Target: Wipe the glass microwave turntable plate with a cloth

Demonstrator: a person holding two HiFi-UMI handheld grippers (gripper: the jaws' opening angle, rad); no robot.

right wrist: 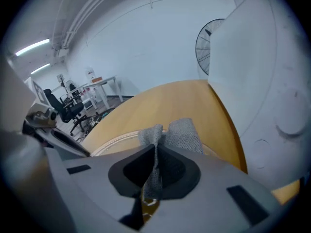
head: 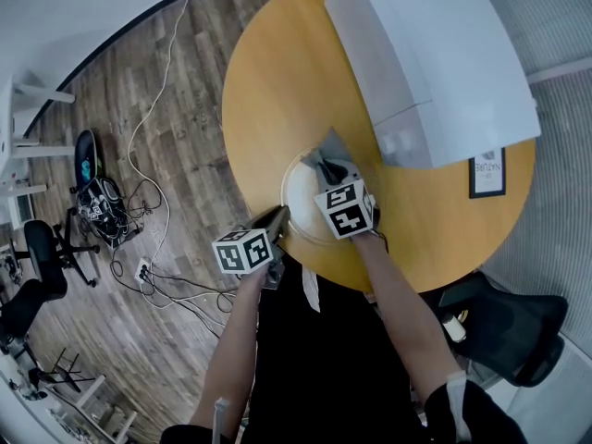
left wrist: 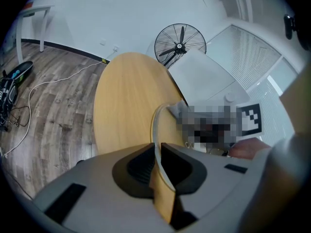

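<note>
The wooden floor (head: 139,91) stretches wide and open to the left of the table, crossed only by loose cables (head: 153,128), with a couple of black office chairs (head: 42,266) far out at its edge. The round yellow table (head: 277,91) has its whole left half bare, right out to the curved edge. The white microwave (head: 435,54) fills the table's right half and reaches past the far rim. A small framed sign (head: 487,174) stands just beside it near the right edge. Another black chair (head: 509,326) sits low on the right, close under that edge.

The glass plate (head: 301,197) lies on the near part of the table, just in front of the microwave's corner and close to the near rim, with little bare wood between it and the person. A standing fan (left wrist: 180,45) shows against the white wall behind the table.

The left gripper (head: 277,218) comes in from the near-left, its jaws pinching the plate's rim, which runs edge-on between the pads in the left gripper view. The right gripper (head: 326,169) is over the plate, its jaws pressed on a fold of grey cloth (right wrist: 182,132). The cloth's loose end spreads on the glass ahead of the jaws.
</note>
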